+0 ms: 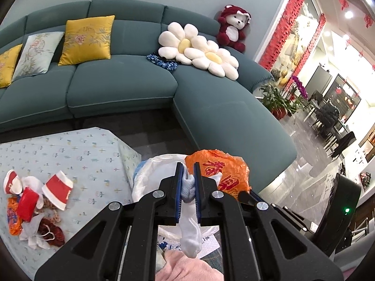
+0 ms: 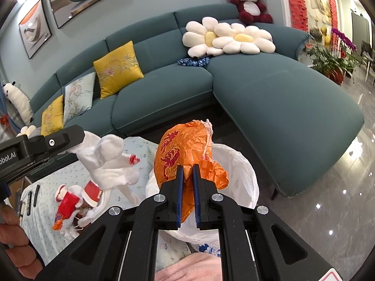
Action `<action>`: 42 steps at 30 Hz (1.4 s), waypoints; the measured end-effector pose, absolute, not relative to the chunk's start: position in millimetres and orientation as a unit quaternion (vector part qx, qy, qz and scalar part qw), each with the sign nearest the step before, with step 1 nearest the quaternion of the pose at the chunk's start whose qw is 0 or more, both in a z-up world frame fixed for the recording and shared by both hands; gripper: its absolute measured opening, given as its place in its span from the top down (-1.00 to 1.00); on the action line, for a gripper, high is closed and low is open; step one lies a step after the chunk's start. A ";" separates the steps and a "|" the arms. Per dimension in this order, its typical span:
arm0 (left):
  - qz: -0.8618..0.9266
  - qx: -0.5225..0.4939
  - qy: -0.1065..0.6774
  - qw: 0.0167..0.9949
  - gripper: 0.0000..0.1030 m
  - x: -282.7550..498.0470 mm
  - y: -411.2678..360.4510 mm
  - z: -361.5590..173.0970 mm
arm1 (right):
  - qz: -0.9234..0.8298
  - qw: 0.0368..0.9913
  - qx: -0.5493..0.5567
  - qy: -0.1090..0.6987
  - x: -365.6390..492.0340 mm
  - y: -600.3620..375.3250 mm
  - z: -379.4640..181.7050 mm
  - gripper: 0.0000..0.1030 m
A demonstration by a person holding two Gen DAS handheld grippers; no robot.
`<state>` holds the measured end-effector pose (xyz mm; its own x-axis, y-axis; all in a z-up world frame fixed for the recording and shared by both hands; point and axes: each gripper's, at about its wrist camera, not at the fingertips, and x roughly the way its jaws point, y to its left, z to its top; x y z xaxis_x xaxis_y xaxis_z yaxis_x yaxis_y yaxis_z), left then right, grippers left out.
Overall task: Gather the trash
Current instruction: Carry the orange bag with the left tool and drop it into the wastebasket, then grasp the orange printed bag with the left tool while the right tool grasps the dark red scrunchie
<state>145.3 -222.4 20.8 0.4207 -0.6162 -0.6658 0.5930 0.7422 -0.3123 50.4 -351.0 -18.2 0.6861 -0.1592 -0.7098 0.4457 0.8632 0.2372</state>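
Right gripper (image 2: 187, 182) clamped narrow on a crumpled orange plastic bag (image 2: 185, 152), held up over the mouth of a white trash bag (image 2: 241, 175). Left gripper (image 1: 188, 182) likewise pinched shut, on a white strip that looks like the trash bag's rim or handle (image 1: 188, 210), apparently holding the mouth up and open; seen from the right wrist, bunched white plastic (image 2: 110, 164) hanging from its fingers.

Further out, to the left, a table under a pale blue patterned cloth (image 1: 77, 152). Near its edge, well apart from both grippers, a heap of litter (image 1: 35, 208): a red-and-white paper cup (image 1: 57, 189), red wrappers, white crumpled tissue or plastic, something dark red with a cord, an orange scrap. Pink fabric (image 1: 187, 269) at the bottom of both views, probably the person's clothing.

Beyond, a teal sofa (image 1: 121, 89) with yellow cushions (image 1: 86, 39), flower pillows (image 1: 201, 51) and a red plush bear (image 1: 233, 29).

Judged as early to midway: one piece poised at the bag but not visibly released, contents of the bag not visible, whole heap on the cloth left to gather.
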 end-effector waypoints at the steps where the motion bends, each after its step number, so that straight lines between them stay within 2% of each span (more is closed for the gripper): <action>1: -0.359 -0.014 0.403 0.842 0.82 146.6 -224.7 18.7 | -0.170 0.895 0.201 0.360 51.0 -352.0 -21.4 0.85; 4: -0.359 -0.018 0.412 0.837 0.77 152.4 -231.8 12.5 | -0.170 0.891 0.206 0.367 55.2 -356.2 -29.9 0.81; 5: -0.360 -0.023 0.415 0.835 0.67 154.6 -234.0 10.0 | -0.168 0.890 0.207 0.369 57.4 -357.4 -31.8 0.69; 6: -0.358 -0.028 0.417 0.835 0.52 156.2 -234.0 7.9 | -0.171 0.889 0.205 0.371 58.4 -357.6 -33.0 0.64; 7: -0.350 -0.028 0.417 0.838 0.09 157.0 -233.5 6.3 | -0.174 0.889 0.202 0.373 59.8 -356.8 -33.7 0.58; 8: -0.342 -0.028 0.411 0.845 -0.12 156.3 -231.1 5.8 | -0.176 0.889 0.200 0.373 60.5 -356.1 -34.3 0.43; 9: -0.336 -0.025 0.405 0.850 -0.12 155.6 -228.7 5.3 | -0.179 0.889 0.200 0.371 60.1 -356.8 -34.6 0.35; 14: -0.325 -0.027 0.412 0.851 -0.12 159.6 -219.9 4.8 | -0.176 0.890 0.202 0.369 61.7 -352.8 -31.1 0.30; 18: -0.314 -0.028 0.409 0.857 -0.12 161.0 -207.6 7.4 | -0.171 0.893 0.199 0.366 62.2 -344.7 -24.8 0.18; 26: -0.291 -0.041 0.404 0.866 -0.13 159.6 -170.1 13.6 | -0.155 0.900 0.187 0.363 65.3 -316.7 -9.7 0.17; 30: -0.270 -0.050 0.398 0.875 -0.31 157.8 -143.9 15.7 | -0.140 0.904 0.176 0.363 67.9 -292.5 -4.1 0.08; 37: -0.235 -0.070 0.404 0.881 -0.34 160.6 -93.4 13.0 | -0.111 0.910 0.158 0.366 76.3 -249.1 4.2 0.02; 42: -0.207 -0.085 0.403 0.887 -0.43 163.0 -52.4 10.3 | -0.089 0.914 0.147 0.367 83.5 -215.5 9.6 -0.05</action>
